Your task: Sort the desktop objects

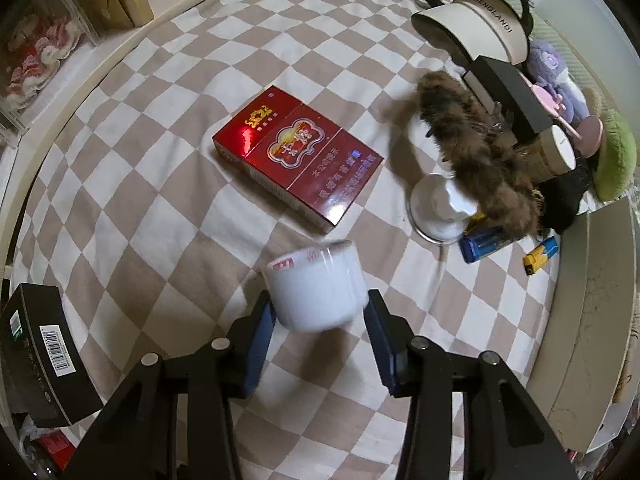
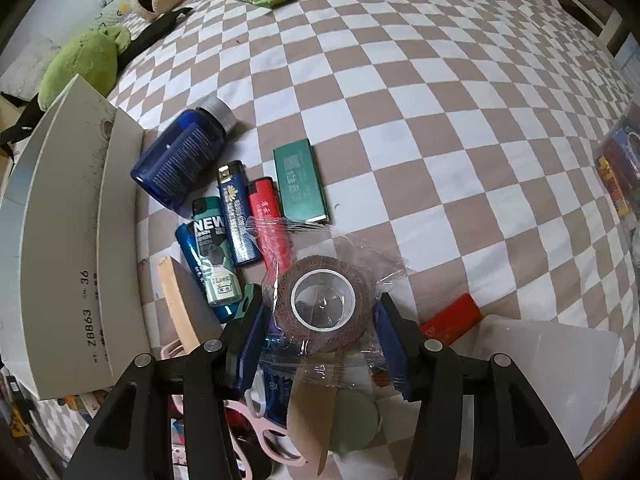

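Left wrist view. A black barcoded box is seen at 8 o'clock on the brown-and-white checked cloth. A red cigarette pack lies flat near the centre. Just below it, at 6 o'clock, a white tape roll with red print is held between the blue pads of the left gripper, whose jaws are closed on its sides; the roll is blurred. At 3 o'clock a white stand is partly covered by a brown furry item. A blue lighter and a yellow-and-blue lighter lie beside it, and a cream visor is seen at 1 o'clock.

Right wrist view. A white cardboard box occupies the 9 o'clock edge. Beside it a blue bottle with a silver cap lies on its side. A teal lighter marked NEW, a dark blue lighter, a red lighter and a green pack are ranged side by side toward the centre. At 6 o'clock a brown bandage roll in clear wrap is gripped by the right gripper, its jaws pressed against the roll's sides. A red cylinder lies at 4 o'clock, just right of the gripper.
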Demonstrator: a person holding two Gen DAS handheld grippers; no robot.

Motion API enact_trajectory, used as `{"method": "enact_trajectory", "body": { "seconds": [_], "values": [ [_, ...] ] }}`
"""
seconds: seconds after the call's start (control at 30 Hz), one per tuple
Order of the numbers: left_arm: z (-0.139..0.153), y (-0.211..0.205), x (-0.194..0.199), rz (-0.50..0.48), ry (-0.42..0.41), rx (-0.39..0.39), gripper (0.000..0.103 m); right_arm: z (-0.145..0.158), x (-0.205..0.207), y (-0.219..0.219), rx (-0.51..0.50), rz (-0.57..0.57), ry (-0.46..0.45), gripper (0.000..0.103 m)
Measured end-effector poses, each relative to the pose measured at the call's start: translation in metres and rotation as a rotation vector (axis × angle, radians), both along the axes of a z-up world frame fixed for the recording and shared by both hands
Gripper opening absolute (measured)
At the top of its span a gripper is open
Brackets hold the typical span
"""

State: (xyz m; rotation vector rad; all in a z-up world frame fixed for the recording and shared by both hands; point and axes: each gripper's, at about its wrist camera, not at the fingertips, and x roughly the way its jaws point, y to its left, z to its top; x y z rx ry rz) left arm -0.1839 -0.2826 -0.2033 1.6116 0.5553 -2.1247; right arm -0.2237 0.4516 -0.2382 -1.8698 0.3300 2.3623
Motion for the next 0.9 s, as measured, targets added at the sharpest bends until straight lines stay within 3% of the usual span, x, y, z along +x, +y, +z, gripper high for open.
{"method": "enact_trajectory", "body": {
  "seconds": [0.07, 0.1, 0.3, 0.37, 0.43, 0.47, 0.6, 0.8, 0.87, 0.9],
  "values": [
    [0.004, 0.002, 0.002, -0.009, 0.01, 0.003, 0.037, 0.004, 0.0, -0.001, -0.004, -0.001, 0.012, 0.054],
    [0.005, 0.003, 0.003, -0.012, 0.014, 0.005, 0.025, 0.006, 0.0, -0.002, -0.005, -0.002, 0.018, 0.054],
    [0.008, 0.004, 0.003, -0.018, 0.022, 0.006, 0.023, 0.016, 0.003, -0.004, -0.012, 0.004, 0.039, 0.054],
    [0.009, 0.002, 0.003, 0.007, 0.036, 0.014, 0.029, 0.016, 0.003, -0.005, -0.014, 0.003, 0.039, 0.054],
    [0.01, 0.0, 0.002, 0.036, 0.057, 0.024, 0.076, 0.017, 0.002, -0.005, -0.016, 0.003, 0.04, 0.054],
    [0.011, -0.001, 0.001, 0.047, 0.066, 0.025, 0.081, 0.017, 0.001, -0.005, -0.017, 0.003, 0.04, 0.054],
    [0.017, -0.001, -0.005, 0.052, 0.077, -0.014, 0.081, 0.018, 0.0, -0.006, -0.022, 0.002, 0.041, 0.054],
    [0.008, 0.001, -0.021, 0.026, 0.03, -0.066, 0.081, 0.019, -0.003, -0.007, -0.028, 0.001, 0.043, 0.054],
    [0.005, 0.004, -0.026, 0.004, 0.012, -0.083, 0.073, 0.019, -0.003, -0.007, -0.03, 0.001, 0.043, 0.054],
    [0.004, 0.005, -0.027, -0.004, 0.003, -0.09, 0.062, 0.019, -0.004, -0.008, -0.032, 0.001, 0.044, 0.054]
  ]
}}
